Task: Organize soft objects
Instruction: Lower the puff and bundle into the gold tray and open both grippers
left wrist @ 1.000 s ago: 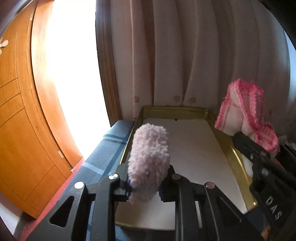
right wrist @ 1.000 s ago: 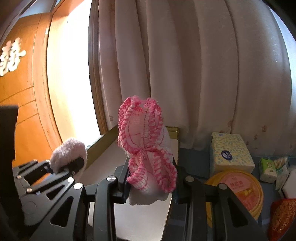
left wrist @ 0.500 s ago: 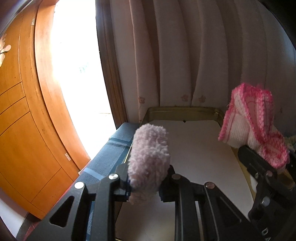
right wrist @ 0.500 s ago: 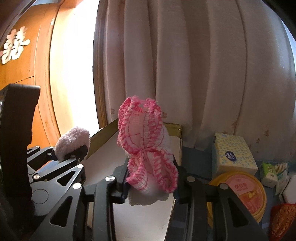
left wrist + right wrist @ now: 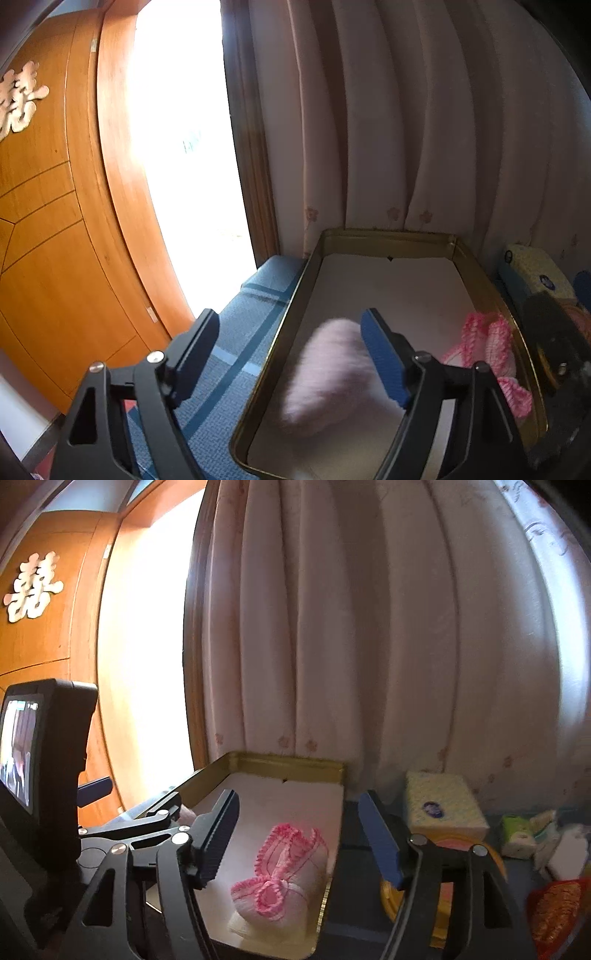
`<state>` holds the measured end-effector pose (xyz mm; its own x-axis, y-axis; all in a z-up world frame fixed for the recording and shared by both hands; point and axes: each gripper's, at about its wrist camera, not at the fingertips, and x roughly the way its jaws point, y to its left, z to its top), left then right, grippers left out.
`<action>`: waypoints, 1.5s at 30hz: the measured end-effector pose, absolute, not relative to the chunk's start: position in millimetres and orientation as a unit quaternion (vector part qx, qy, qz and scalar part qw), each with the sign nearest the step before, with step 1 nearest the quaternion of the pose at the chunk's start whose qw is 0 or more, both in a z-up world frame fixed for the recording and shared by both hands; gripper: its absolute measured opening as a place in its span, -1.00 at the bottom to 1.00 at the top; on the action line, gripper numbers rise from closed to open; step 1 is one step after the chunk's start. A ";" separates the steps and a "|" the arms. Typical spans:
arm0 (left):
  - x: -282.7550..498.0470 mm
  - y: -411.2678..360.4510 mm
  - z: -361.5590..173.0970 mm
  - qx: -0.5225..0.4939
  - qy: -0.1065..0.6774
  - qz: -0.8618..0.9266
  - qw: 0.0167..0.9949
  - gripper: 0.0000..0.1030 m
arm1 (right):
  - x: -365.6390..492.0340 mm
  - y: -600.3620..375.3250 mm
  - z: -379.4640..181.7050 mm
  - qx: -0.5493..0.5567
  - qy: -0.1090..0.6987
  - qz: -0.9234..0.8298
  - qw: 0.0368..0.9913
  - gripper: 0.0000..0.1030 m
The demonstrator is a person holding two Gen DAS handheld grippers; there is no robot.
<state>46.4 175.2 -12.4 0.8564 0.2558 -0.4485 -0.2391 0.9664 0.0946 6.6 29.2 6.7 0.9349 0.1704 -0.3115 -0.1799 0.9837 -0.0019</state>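
Observation:
My left gripper point(image 5: 290, 321) has its jaws opening, and the fluffy pale pink roll point(image 5: 328, 373) lies blurred below them in the gold-rimmed tray point(image 5: 388, 236), free of the pads. One blue pad stands just beside the roll's right end. My right gripper point(image 5: 298, 799) is opening too. The white cloth with pink crochet edging point(image 5: 284, 867) lies on the tray's white liner under it, touched by neither finger. That same cloth point(image 5: 491, 343) shows at the tray's right side in the left wrist view.
The tray point(image 5: 288, 762) sits on a blue-covered surface point(image 5: 236, 332) against a pale curtain point(image 5: 369, 627). Right of it are a yellow tissue pack point(image 5: 439, 805), a round yellow tin point(image 5: 443, 890) and small packets point(image 5: 517, 834). A wooden door point(image 5: 55, 240) and a bright opening lie left.
Both grippers went from shut to open. The fluffy roll and the pink-edged cloth dropped out of the jaws and into the tray.

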 end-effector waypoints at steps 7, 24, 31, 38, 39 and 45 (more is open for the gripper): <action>43.3 180.0 -10.7 0.007 0.230 0.132 0.964 0.56 | 3.6 19.3 7.7 0.005 0.160 0.062 0.985 0.50; 37.4 169.8 -11.8 0.013 0.228 0.130 0.965 0.56 | -8.8 4.0 12.0 -0.003 0.144 0.023 0.989 0.50; 34.0 161.2 -11.1 0.020 0.225 0.128 0.966 0.56 | -22.6 -7.7 16.5 -0.016 0.122 0.013 0.992 0.50; 29.5 148.0 -11.4 0.025 0.226 0.123 0.966 0.56 | -33.0 -30.5 19.6 -0.008 0.114 -0.011 0.993 0.50; 28.6 145.8 -11.4 0.027 0.226 0.123 0.966 0.56 | -34.2 -32.7 20.5 -0.007 0.111 -0.013 0.994 0.50; 24.1 131.8 -11.9 0.038 0.223 0.119 0.967 0.56 | -50.3 -44.9 25.2 -0.017 0.083 -0.025 0.996 0.50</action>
